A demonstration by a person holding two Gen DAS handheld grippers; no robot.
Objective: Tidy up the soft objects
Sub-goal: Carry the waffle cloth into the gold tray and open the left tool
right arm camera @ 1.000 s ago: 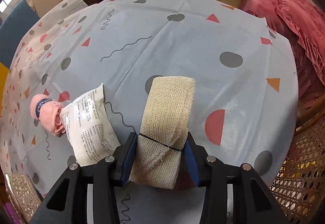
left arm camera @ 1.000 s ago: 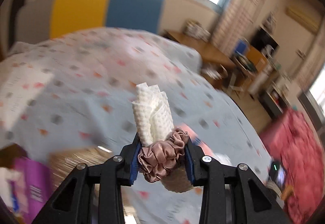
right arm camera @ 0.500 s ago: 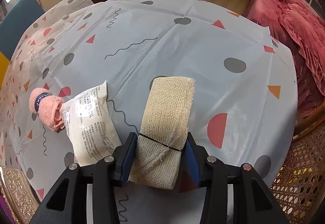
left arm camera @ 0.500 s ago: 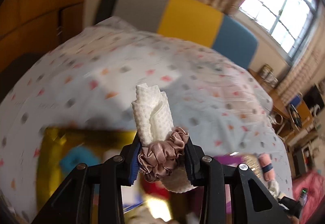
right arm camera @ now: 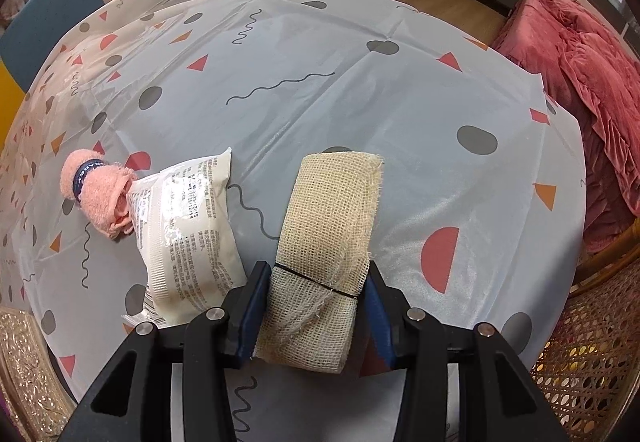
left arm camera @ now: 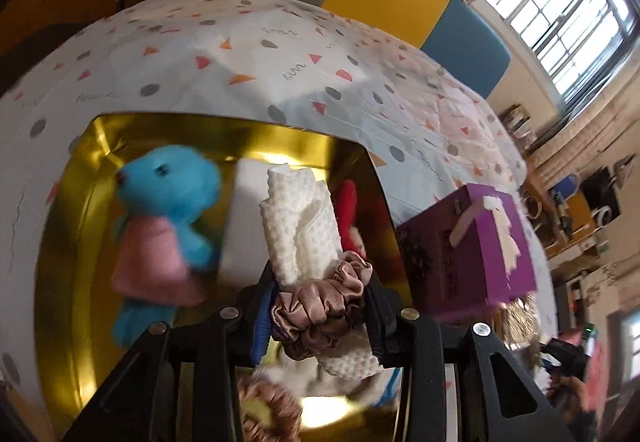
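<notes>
Swung left tool [left arm camera: 320,306] with white roll [left arm camera: 304,226] over gold tin [left arm camera: 72,242], jaws easing slightly, roll between | right tool [right arm camera: 316,306] clamped on gauze roll [right arm camera: 324,250] above table [right arm camera: 400,101] | stowed: blue plush [left arm camera: 168,185] | left: pink roll [right arm camera: 100,189], packet [right arm camera: 188,234]

Plush toy [left arm camera: 168,209] in tin [left arm camera: 68,242], box [left arm camera: 472,250] apparently right

Daylight from the window [left arm camera: 576,13] glares off the gold tray [left arm camera: 80,177] (toys blurred), with fisheye-bent, dark corners.
</notes>
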